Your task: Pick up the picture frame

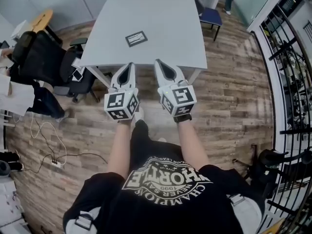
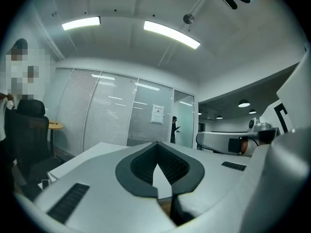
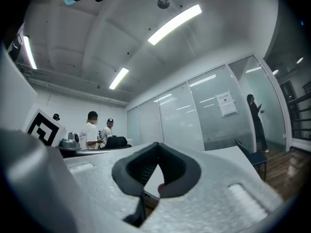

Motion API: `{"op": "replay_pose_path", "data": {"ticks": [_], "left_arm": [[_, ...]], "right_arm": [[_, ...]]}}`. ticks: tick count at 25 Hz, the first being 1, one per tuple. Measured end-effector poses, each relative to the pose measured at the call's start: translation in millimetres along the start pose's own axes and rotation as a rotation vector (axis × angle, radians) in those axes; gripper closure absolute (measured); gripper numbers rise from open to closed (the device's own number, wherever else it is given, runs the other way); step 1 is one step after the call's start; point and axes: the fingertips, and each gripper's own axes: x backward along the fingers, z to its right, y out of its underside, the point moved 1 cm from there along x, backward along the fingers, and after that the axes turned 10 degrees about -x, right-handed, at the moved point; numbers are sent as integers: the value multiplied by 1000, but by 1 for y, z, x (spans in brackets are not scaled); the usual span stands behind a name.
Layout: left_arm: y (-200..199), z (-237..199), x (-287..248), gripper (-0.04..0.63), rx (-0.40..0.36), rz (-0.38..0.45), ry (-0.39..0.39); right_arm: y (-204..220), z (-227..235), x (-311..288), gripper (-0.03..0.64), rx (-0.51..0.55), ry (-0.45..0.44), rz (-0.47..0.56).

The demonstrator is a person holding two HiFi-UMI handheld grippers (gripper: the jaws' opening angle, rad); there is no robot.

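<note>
Dark-bordered rectangular picture frame (image 1: 136,38) lies flat on the grey table (image 1: 170,28), well beyond the clenched, empty fingers of left gripper (image 1: 128,66) and right gripper (image 1: 160,63).

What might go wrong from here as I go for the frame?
The picture frame lies flat on the table, so jaws may skid it along rather than catch an edge. Both the left gripper and right gripper are shut; reaching in like that would probably just shove it.

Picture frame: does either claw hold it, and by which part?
Neither. Left claw and right claw are shut, empty; the dark rectangular picture frame lies on the grey table.
</note>
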Motion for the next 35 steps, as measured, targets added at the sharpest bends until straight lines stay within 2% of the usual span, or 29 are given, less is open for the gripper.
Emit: {"op": "replay_pose_path", "data": {"ticks": [7, 17, 24, 30, 35], "left_arm": [[3, -33, -63, 592, 26, 33, 11], [-6, -146, -178, 592, 37, 20, -10], [-2, -237, -245, 592, 61, 2, -21], [21, -263, -288, 592, 79, -27, 28], [63, -278, -316, 592, 120, -107, 48]], "right_arm": [[5, 40, -63, 620, -33, 42, -10], [-3, 77, -216, 620, -49, 62, -11], [2, 84, -326, 620, -37, 70, -23], [22, 102, -382, 620, -35, 98, -52], [53, 134, -400, 620, -42, 150, -123]]}}
